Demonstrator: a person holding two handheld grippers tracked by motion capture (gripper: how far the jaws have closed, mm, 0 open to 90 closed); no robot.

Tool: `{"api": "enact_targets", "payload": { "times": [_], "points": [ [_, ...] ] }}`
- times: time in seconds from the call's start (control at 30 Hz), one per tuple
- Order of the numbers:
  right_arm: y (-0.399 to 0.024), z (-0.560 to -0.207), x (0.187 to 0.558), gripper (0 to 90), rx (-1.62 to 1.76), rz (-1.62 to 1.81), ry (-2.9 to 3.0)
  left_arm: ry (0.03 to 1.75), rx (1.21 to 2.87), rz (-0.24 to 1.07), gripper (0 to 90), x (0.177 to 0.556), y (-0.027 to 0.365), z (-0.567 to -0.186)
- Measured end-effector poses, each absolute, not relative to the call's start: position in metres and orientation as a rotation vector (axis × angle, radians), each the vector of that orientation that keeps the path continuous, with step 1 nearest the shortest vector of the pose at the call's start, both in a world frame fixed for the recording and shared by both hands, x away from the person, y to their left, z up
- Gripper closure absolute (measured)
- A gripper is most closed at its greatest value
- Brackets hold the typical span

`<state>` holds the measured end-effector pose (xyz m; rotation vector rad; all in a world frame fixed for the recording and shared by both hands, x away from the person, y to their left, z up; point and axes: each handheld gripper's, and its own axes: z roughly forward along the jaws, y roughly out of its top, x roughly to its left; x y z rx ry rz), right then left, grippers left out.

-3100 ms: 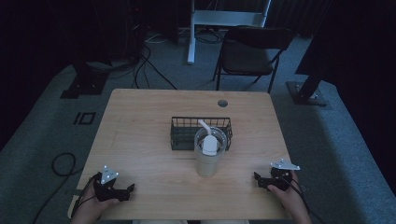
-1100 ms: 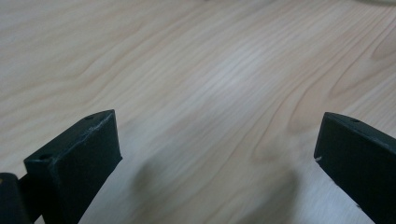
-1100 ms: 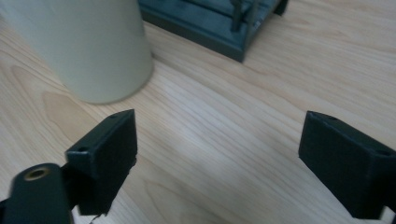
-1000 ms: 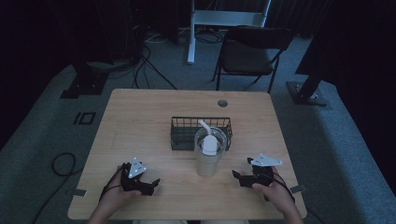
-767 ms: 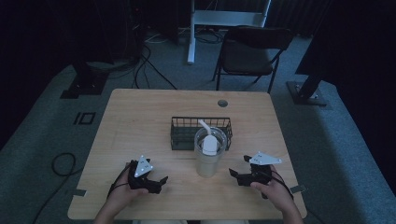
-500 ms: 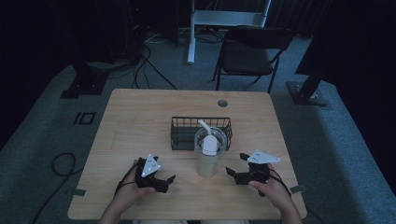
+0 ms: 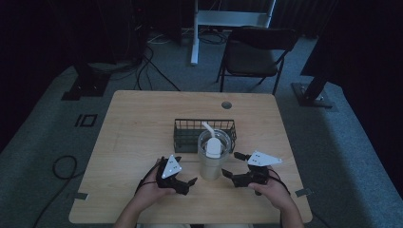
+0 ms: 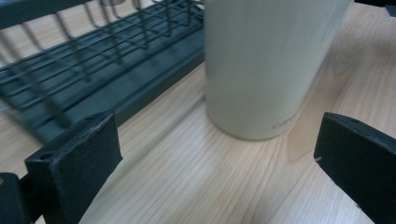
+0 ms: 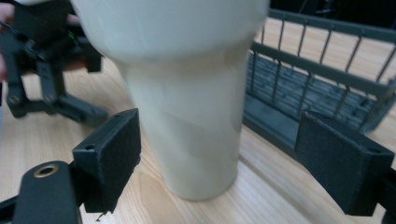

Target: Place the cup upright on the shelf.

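Both grippers closer — tumbler between, untouched

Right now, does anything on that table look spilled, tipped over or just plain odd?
Nothing stands out. The pale tumbler stands upright on the wooden table, just in front of the wire basket, with no spill around its base. The left gripper and the right gripper sit open on either side of it.

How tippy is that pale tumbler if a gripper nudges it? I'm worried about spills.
Probably fairly tippy: the tumbler stands tall, and the right gripper view shows its body narrowing to a small base. Its smooth wall may slip between the fingers. A push away from the person would likely be checked by the wire basket just behind it.
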<state>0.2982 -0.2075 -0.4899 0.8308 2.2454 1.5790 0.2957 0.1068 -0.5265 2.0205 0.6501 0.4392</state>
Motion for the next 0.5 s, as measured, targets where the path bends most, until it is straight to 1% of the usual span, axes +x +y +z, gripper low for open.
{"api": "enact_targets", "payload": {
  "times": [0.07, 0.47, 0.5],
  "points": [
    [-0.205, -0.488, 0.299, 15.1, 0.809, 1.592, 2.245, 0.628, 2.020, 0.430, 0.8, 0.298, 0.098, -0.529],
    [-0.203, -0.475, 0.303, 15.1, 0.724, 1.696, 2.229, 0.588, 1.972, 0.389, 1.4, 0.306, 0.077, -0.531],
    [-0.202, -0.474, 0.303, 15.0, 0.723, 1.697, 2.226, 0.582, 1.968, 0.388, 3.4, 0.307, 0.075, -0.531]
  ]
}}
